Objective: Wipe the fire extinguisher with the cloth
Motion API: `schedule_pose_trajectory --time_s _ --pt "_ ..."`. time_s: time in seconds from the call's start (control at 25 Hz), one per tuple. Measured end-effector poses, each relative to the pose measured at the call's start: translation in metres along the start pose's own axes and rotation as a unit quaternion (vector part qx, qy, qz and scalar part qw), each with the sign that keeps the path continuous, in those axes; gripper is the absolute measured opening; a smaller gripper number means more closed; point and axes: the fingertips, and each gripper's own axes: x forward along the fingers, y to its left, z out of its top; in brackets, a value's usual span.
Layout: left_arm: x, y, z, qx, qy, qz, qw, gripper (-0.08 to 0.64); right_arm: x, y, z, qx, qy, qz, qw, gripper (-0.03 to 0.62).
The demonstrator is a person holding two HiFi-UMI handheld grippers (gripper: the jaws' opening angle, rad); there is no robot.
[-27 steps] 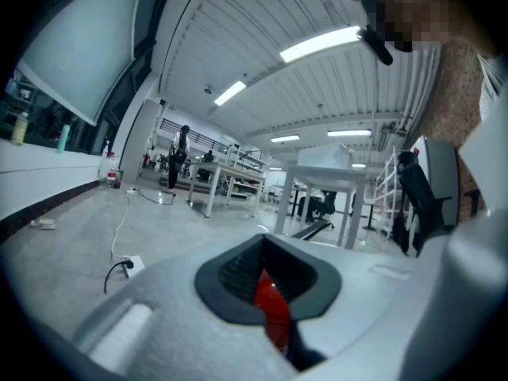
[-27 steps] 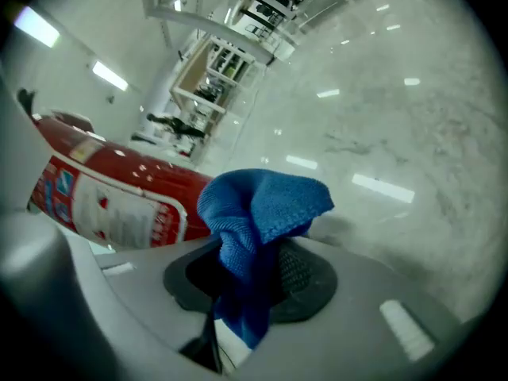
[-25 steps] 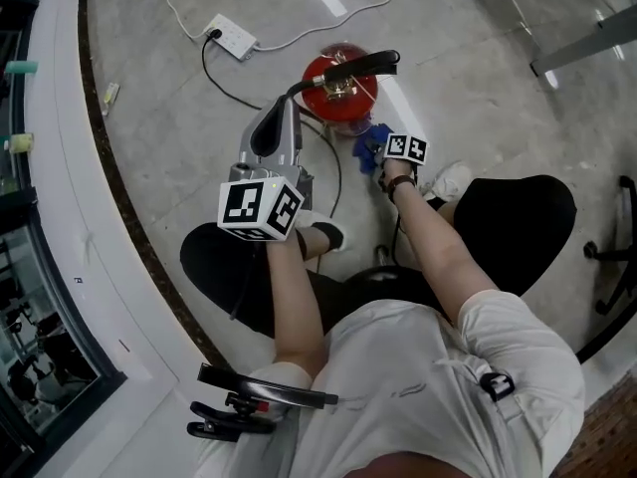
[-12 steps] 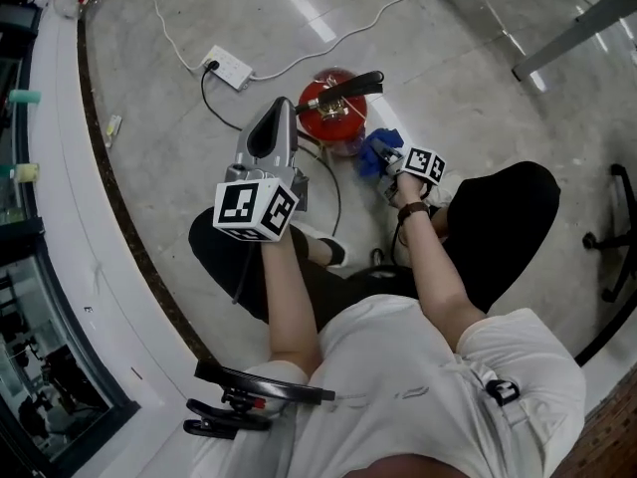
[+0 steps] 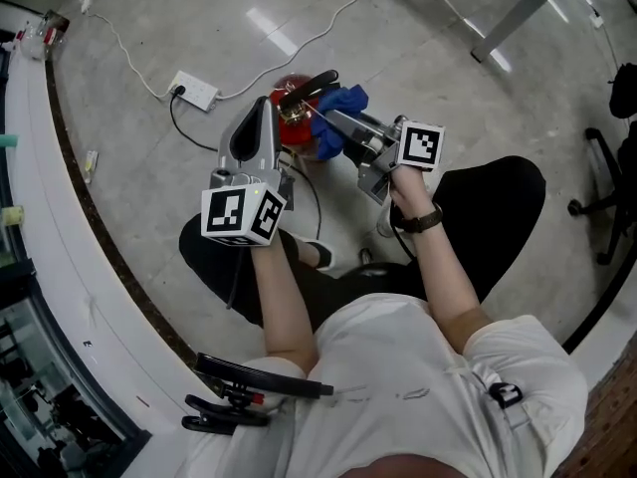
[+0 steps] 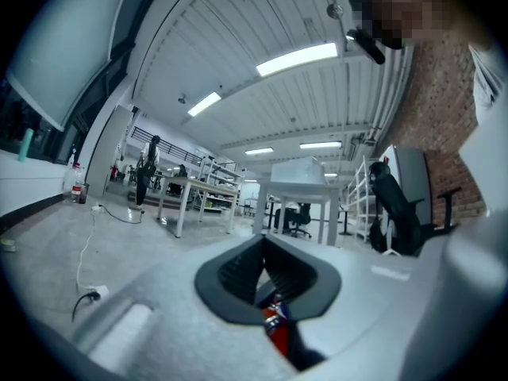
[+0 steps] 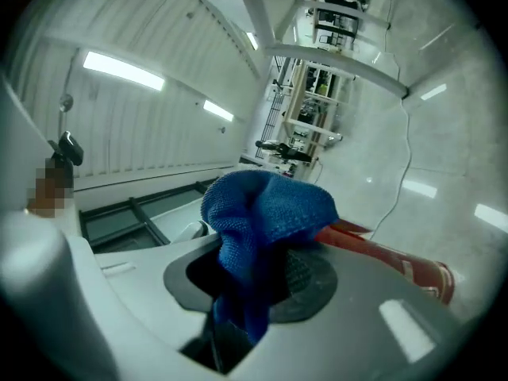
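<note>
The red fire extinguisher stands on the grey floor just ahead of the person's knees, its black handle on top, with a gripper on either side of it. The right gripper has its jaws clamped on the blue cloth. In the right gripper view the bunched cloth swells out over the jaw tips while the right gripper pinches its lower folds, and the extinguisher lies just behind it. From the head view the cloth sits against the extinguisher's upper right side, next to the handle. The left gripper points at the extinguisher's left side, very near it; whether it touches cannot be told. Its jaws meet at the tips and hold nothing, and in the left gripper view a sliver of the extinguisher shows through the slot behind them. A white power strip with its cable lies on the floor further left.
</note>
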Motion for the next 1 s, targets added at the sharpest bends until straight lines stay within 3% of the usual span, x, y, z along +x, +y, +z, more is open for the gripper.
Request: schedule_pose_trajectory --time_s 0.12,0.4,0.52,0.6,0.68,0.8,1.0 --pt "0.002 -0.002 0.0 -0.007 -0.002 0.004 1.0 -0.003 0.024 0.005 -0.006 -0.01 0.008 -0.004 1.0 0.11" --pt "0.0 0.005 0.002 -0.005 -0.007 0.013 0.9999 -0.003 -0.014 -0.051 -0.004 -0.088 -0.008 -0.122 0.989 0.11" --pt "0.003 0.009 -0.006 -0.007 0.002 0.02 0.9998 -0.003 -0.036 -0.123 -0.036 -0.055 0.016 -0.198 0.979 0.11" --pt "0.005 0.01 -0.011 -0.007 0.008 0.02 0.9998 -0.003 -0.046 -0.178 -0.066 0.005 0.004 -0.227 0.974 0.11" --pt "0.006 0.011 -0.015 -0.007 0.013 0.017 0.9997 -0.003 -0.061 -0.236 -0.093 0.06 -0.013 -0.268 0.962 0.11" --pt "0.006 0.016 -0.019 -0.006 0.023 0.022 0.9995 -0.003 -0.086 -0.315 -0.137 0.121 -0.008 -0.335 0.934 0.11" --pt "-0.007 0.031 -0.022 -0.01 0.047 0.059 0.9971 -0.003 -0.114 -0.383 -0.204 0.137 0.075 -0.433 0.888 0.104"
